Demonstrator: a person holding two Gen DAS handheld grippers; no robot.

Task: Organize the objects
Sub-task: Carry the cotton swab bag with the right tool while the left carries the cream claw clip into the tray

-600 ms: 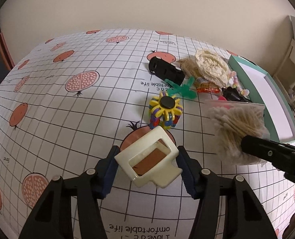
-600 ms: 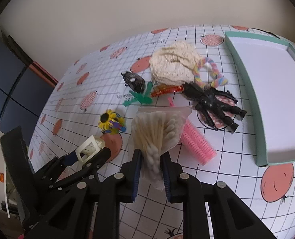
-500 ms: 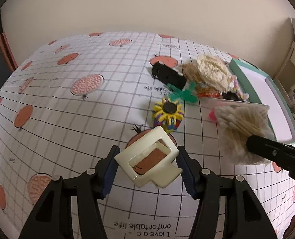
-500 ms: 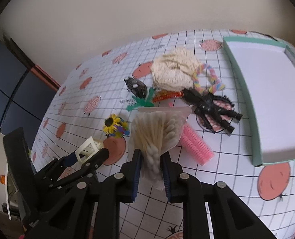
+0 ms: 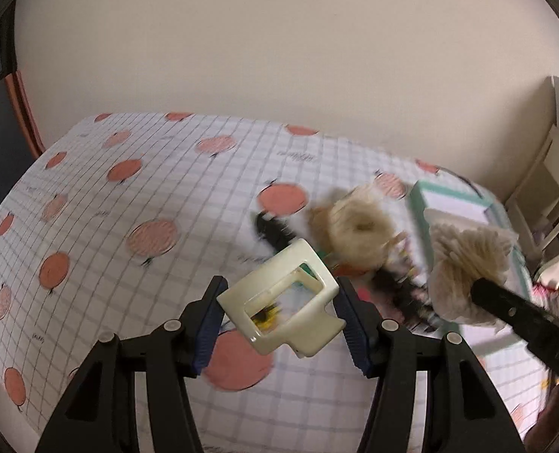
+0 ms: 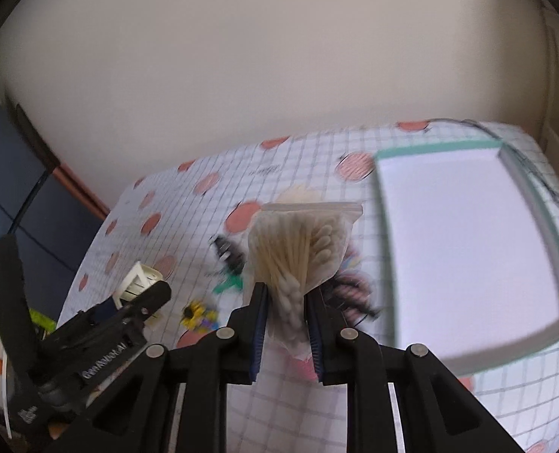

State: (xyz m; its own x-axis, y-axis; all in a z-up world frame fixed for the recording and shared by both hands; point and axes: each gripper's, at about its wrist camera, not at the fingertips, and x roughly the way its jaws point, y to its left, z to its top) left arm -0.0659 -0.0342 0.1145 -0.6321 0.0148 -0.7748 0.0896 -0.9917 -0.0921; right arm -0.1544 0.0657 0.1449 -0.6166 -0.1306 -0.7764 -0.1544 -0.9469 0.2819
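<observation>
My left gripper (image 5: pixel 279 302) is shut on a cream hair claw clip (image 5: pixel 283 302) and holds it above the table; the clip also shows in the right wrist view (image 6: pixel 138 283). My right gripper (image 6: pixel 285 302) is shut on a clear bag of cotton swabs (image 6: pixel 300 241), also held in the air; the bag shows in the left wrist view (image 5: pixel 464 260). A white tray with a teal rim (image 6: pixel 532 204) lies on the table to the right.
On the checked tablecloth (image 5: pixel 128 226) lie a cream crocheted bundle (image 5: pixel 359 226), a black clip (image 6: pixel 226 251), a green piece (image 6: pixel 228 285), a yellow flower toy (image 6: pixel 200 315) and a black figure (image 6: pixel 351 290). A wall stands behind the table.
Both grippers have lifted and tilted upward with their loads; the table items now sit lower and farther off, blurred by motion. The tray looms larger in the right view.
</observation>
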